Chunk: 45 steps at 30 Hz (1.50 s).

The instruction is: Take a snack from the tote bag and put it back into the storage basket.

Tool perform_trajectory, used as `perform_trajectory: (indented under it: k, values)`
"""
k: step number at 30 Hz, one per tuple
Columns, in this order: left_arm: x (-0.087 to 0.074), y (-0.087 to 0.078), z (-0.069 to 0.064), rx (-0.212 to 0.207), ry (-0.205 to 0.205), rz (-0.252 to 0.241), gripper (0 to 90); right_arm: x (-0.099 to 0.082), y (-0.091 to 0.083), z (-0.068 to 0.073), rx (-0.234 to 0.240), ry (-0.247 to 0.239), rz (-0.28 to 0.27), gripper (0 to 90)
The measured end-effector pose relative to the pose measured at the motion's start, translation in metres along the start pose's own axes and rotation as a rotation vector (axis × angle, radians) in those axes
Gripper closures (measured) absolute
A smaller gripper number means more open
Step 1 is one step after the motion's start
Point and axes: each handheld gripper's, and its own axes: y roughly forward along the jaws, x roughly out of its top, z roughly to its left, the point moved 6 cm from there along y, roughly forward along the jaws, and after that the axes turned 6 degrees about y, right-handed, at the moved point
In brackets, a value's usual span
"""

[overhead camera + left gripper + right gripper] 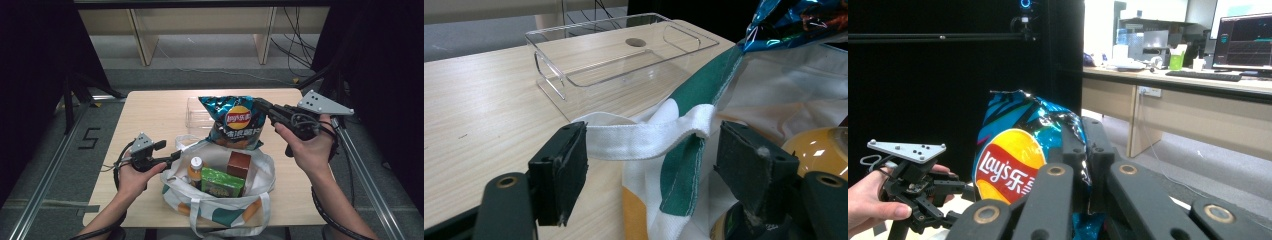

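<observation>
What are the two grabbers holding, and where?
The right gripper pinches the chip bag by its top edge. The left gripper is open around the tote's white handle, holding nothing.

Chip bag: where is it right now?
In the high view the chip bag hangs mid-table, held at its top corner by the right gripper, just beyond the tote bag and in front of the clear plastic tray.

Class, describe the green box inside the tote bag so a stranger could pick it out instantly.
On the wooden table sits an open white tote bag with green and orange patches. Inside it, toward the person's side, lies the green box, between an orange-capped bottle and a brown box. It alone in the bag is bright green and flat.
</observation>
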Motion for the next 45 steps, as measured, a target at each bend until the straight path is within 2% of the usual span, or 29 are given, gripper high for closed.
perform_trajectory:
  k: [3,4,5,6,9,10,12,15,18,20,22,25,28,32,35,36,37,38,39,41,42,43,45]
  values:
    - [0.000,0.000,0.000,0.000,0.000,-0.001,28.0,0.003,0.000,0.000,0.001,-0.009,-0.011,90.0]
    - [0.000,0.000,0.000,0.000,0.000,-0.001,28.1,0.003,-0.001,0.001,-0.001,0.009,-0.011,90.0]
    - [0.000,0.000,0.000,0.000,0.000,-0.001,28.1,0.005,-0.001,-0.002,-0.007,-0.019,-0.028,90.0]
    - [0.000,0.000,0.000,0.001,0.001,-0.001,28.1,0.005,-0.001,0.000,0.001,0.004,-0.022,90.0]
    - [0.000,0.000,0.000,0.000,0.001,-0.002,28.1,0.008,-0.002,-0.001,-0.001,0.000,-0.030,90.0]
    - [0.000,0.000,0.000,0.000,0.002,-0.003,28.1,0.009,-0.003,0.001,0.000,0.021,-0.027,90.0]
    - [0.001,-0.001,0.000,0.001,0.001,-0.005,28.1,0.010,-0.003,0.001,0.009,0.006,-0.034,90.0]
    - [0.001,-0.001,0.001,0.002,0.001,-0.007,28.1,0.012,-0.004,0.000,0.004,0.019,-0.040,90.0]
    - [0.001,-0.001,0.001,0.002,0.000,-0.007,28.1,0.014,-0.003,-0.002,0.000,-0.004,-0.056,90.0]
    - [0.001,-0.001,0.001,0.002,0.000,-0.007,28.1,0.014,-0.004,-0.001,0.004,0.023,-0.047,90.0]
    - [0.001,-0.001,0.001,0.002,-0.001,-0.006,28.1,0.015,-0.005,-0.002,0.006,0.002,-0.044,90.0]
    - [0.001,-0.001,0.000,0.002,-0.001,-0.008,28.1,0.017,-0.005,-0.001,0.005,0.019,-0.049,90.0]
    - [0.001,-0.001,0.001,0.002,-0.002,-0.008,28.1,0.020,-0.005,-0.002,0.004,0.005,-0.065,90.0]
    - [0.001,-0.001,0.001,0.003,-0.004,-0.010,28.1,0.023,-0.006,-0.003,-0.002,0.020,-0.071,90.0]
    - [0.001,0.000,0.000,-0.002,-0.016,-0.017,28.2,0.026,-0.007,-0.005,-0.007,0.001,-0.081,90.0]
    - [0.001,0.000,0.000,-0.002,-0.016,-0.017,28.2,0.026,-0.007,-0.004,-0.002,0.025,-0.070,90.0]
    - [0.001,-0.001,0.000,0.005,-0.015,-0.011,28.2,0.028,-0.007,-0.006,-0.007,0.001,-0.089,90.0]
    - [0.001,-0.001,0.000,0.004,-0.016,-0.013,28.2,0.028,-0.008,-0.004,-0.005,0.021,-0.082,90.0]
    - [0.001,-0.001,0.000,0.004,-0.017,-0.013,28.2,0.029,-0.008,-0.006,-0.008,0.005,-0.089,90.0]
    - [0.001,-0.001,0.001,0.002,-0.008,-0.012,28.2,0.030,-0.008,-0.006,-0.007,0.011,-0.088,90.0]
    - [0.001,0.000,0.000,-0.002,-0.017,-0.017,28.2,0.031,-0.007,-0.007,-0.009,0.000,-0.090,90.0]
    - [0.001,0.000,0.001,-0.003,-0.005,-0.016,28.2,0.032,-0.007,-0.007,-0.008,0.003,-0.093,90.0]
    - [0.001,0.000,0.000,-0.001,-0.016,-0.017,28.2,0.034,-0.008,-0.008,-0.014,0.004,-0.087,90.0]
